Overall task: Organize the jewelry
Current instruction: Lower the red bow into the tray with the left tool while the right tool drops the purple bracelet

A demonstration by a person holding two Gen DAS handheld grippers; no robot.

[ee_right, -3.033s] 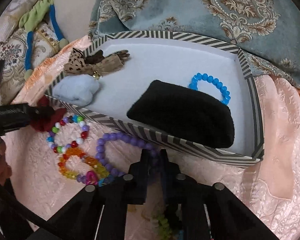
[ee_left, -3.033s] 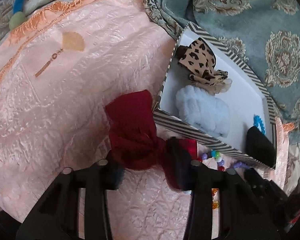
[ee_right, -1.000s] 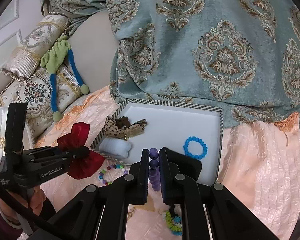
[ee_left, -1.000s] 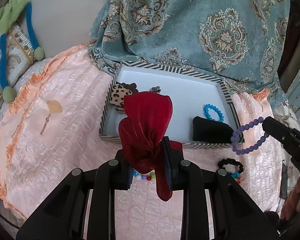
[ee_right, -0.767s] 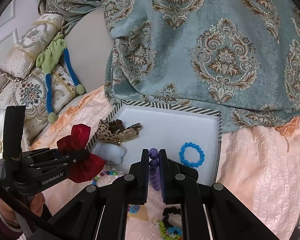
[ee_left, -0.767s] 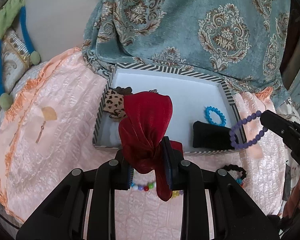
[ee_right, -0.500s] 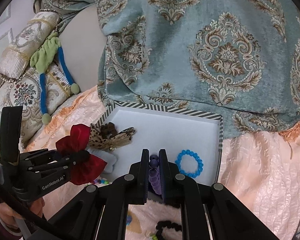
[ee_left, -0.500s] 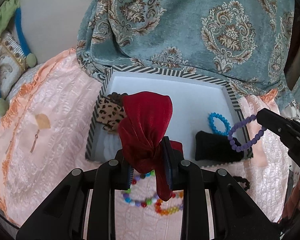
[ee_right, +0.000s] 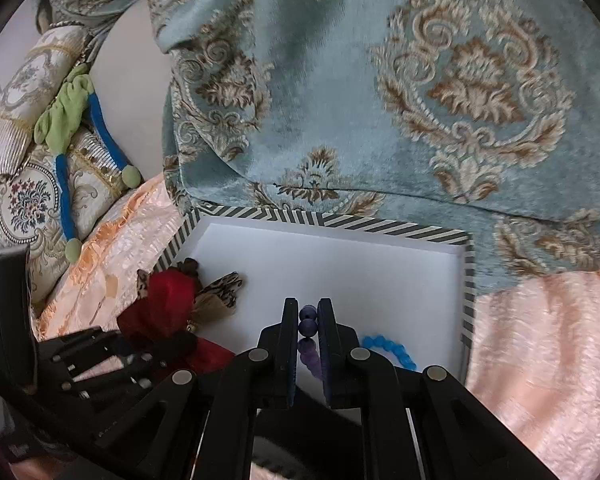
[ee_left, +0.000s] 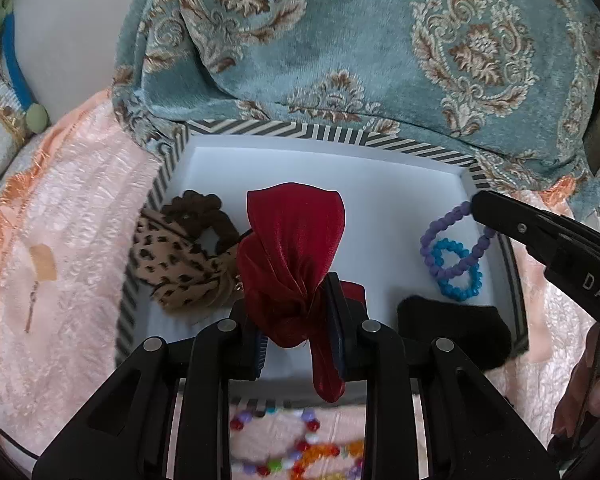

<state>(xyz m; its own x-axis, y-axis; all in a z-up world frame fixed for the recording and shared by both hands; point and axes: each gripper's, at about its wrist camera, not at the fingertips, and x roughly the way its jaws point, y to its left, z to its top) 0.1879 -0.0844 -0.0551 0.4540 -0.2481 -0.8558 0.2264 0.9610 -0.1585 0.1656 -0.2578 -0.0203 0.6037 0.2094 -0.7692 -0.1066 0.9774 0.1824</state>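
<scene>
L fingers (ee_left: 294,312) pinch red bow (ee_left: 296,248) upright; R fingers (ee_right: 309,330) pinch purple bracelet (ee_left: 454,240), loop hanging.

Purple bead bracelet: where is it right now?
The purple bead bracelet hangs from the shut right tongs over the right side of the striped tray, just above the blue bracelet lying inside.

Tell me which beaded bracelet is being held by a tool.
The purple bracelet: it hangs from the shut right tool over the striped tray. The blue bracelet lies loose in the tray; the multicoloured bracelets lie outside it.
</scene>
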